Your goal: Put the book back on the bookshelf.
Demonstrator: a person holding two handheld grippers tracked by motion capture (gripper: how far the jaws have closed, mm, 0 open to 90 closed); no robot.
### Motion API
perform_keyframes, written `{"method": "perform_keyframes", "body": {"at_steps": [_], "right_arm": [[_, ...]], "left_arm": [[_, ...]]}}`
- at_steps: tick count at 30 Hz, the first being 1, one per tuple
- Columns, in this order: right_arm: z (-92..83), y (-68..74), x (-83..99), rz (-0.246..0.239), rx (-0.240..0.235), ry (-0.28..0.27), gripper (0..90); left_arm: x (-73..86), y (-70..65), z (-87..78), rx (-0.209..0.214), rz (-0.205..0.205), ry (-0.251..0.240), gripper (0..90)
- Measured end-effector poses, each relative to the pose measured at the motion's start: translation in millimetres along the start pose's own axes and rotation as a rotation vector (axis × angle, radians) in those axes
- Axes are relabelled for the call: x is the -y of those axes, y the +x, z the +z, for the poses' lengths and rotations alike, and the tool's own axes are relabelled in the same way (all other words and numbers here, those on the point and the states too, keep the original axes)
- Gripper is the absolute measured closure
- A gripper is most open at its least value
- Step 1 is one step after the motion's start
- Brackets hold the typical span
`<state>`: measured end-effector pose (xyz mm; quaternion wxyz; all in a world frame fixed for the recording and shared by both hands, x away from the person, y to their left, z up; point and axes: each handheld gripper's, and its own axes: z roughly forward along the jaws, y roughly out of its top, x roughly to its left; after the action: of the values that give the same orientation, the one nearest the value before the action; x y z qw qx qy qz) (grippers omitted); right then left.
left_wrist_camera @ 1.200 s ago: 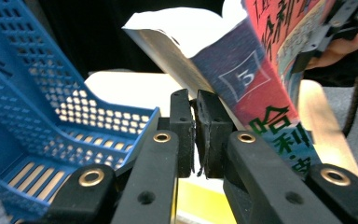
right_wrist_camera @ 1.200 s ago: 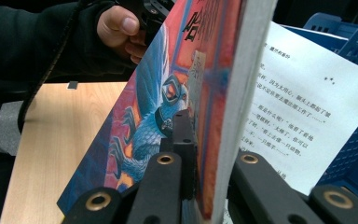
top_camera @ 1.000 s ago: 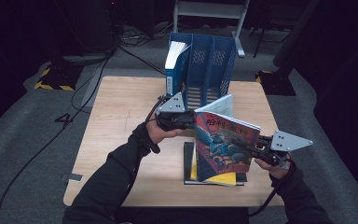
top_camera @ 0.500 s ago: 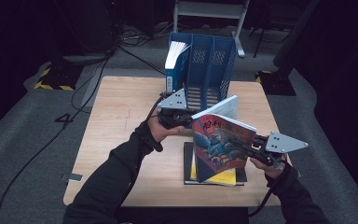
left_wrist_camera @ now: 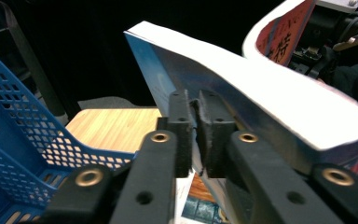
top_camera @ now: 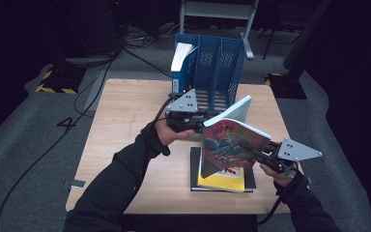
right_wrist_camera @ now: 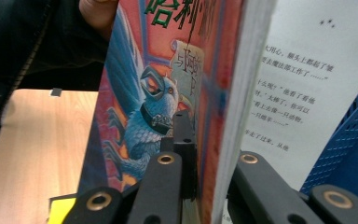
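A paperback with a colourful illustrated cover [top_camera: 228, 145] hangs partly open above the table, held between both grippers. My right gripper [top_camera: 255, 153] is shut on its front cover from the right edge, and in the right gripper view the cover [right_wrist_camera: 154, 107] is clamped by the jaws [right_wrist_camera: 209, 158] with printed pages [right_wrist_camera: 289, 93] fanned to the right. My left gripper [top_camera: 200, 124] pinches the blue back cover [left_wrist_camera: 168, 79] at its thin edge [left_wrist_camera: 196, 135]. Its jaws have just been opening slightly, with the cover still between the pads.
A blue three-slot file rack [top_camera: 217, 63] stands at the table's far edge with a book [top_camera: 181, 55] in its left slot. Under the held paperback a yellow book [top_camera: 222, 180] lies on a dark one [top_camera: 193, 169]. The wooden table [top_camera: 121, 125] stretches bare to the left.
My left gripper has risen a little with the back cover, and the paperback's far edge has lifted and tilted toward the rack. My right gripper has stayed put.
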<state>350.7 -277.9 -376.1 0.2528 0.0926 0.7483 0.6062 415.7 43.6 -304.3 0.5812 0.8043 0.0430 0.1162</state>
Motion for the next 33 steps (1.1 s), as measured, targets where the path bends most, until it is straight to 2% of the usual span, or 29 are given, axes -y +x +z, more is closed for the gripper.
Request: {"method": "perform_keyframes", "body": {"at_steps": [4,5,7,8,12,13,14,15,16,18,19,22,24,25,26,27,29,30,33], "right_arm": [[-6.7,2.9,0.9,0.001,-0.019,0.0,85.9],[-8.3,3.1,1.4,-0.002,-0.025,0.0,85.9],[-10.5,3.8,1.4,-0.014,-0.036,0.003,85.9],[-11.1,4.1,1.1,-0.017,-0.04,0.003,85.9],[-11.6,5.1,0.6,-0.021,-0.046,0.004,85.9],[-11.8,5.1,0.6,-0.02,-0.05,0.003,85.9],[-12.0,5.1,0.3,-0.026,-0.049,0.006,85.9],[-12.0,5.1,0.3,-0.026,-0.049,0.006,85.9],[-11.8,5.2,-0.1,-0.03,-0.054,0.005,85.9],[-11.8,5.5,-0.4,-0.03,-0.056,0.008,85.9],[-11.9,5.2,-0.3,-0.03,-0.057,0.007,85.9],[-12.3,4.7,0.1,-0.03,-0.057,0.007,85.9],[-13.0,4.9,0.0,-0.034,-0.058,0.008,85.9],[-12.8,4.9,-0.2,-0.036,-0.059,0.006,85.9],[-12.8,4.9,-0.2,-0.036,-0.059,0.006,85.9],[-12.6,5.4,-0.5,-0.037,-0.058,0.008,85.9],[-12.2,5.5,-0.8,-0.037,-0.059,0.007,85.9],[-12.2,5.3,-0.8,-0.038,-0.059,0.006,85.9],[-11.9,4.6,-0.5,-0.032,-0.063,0.008,85.8]], "left_arm": [[6.6,-5.8,0.4,-0.028,-0.015,0.001,68.3],[10.3,-7.8,-1.3,-0.046,-0.022,-0.001,64.6],[13.3,-8.7,-2.8,-0.059,-0.034,-0.001,54.3],[19.7,-11.8,-6.8,-0.091,-0.035,0.008,51.2],[31.3,-15.0,-13.4,-0.11,-0.062,0.009,46.0],[35.2,-16.2,-15.1,-0.108,-0.063,0.021,46.0],[42.7,-18.2,-18.4,-0.114,-0.064,0.051,39.9],[42.7,-18.2,-18.4,-0.114,-0.064,0.051,38.5],[49.5,-20.6,-21.8,-0.106,-0.081,0.056,37.5],[51.9,-21.9,-23.5,-0.105,-0.081,0.062,36.4],[55.8,-24.3,-24.8,-0.089,-0.095,0.069,36.4],[58.4,-26.1,-26.6,-0.072,-0.092,0.096,33.8],[60.9,-28.6,-27.7,-0.035,-0.106,0.085,29.3],[61.5,-30.2,-26.9,-0.018,-0.104,0.088,29.2],[61.9,-33.3,-24.4,-0.001,-0.085,0.112,29.2],[62.0,-36.4,-21.3,0.0,-0.071,0.128,28.7],[64.0,-40.6,-14.1,0.009,-0.097,0.1,28.6],[65.3,-41.3,-9.5,0.022,-0.125,0.08,29.2],[65.8,-44.5,7.6,0.013,-0.13,0.06,31.2]]}}
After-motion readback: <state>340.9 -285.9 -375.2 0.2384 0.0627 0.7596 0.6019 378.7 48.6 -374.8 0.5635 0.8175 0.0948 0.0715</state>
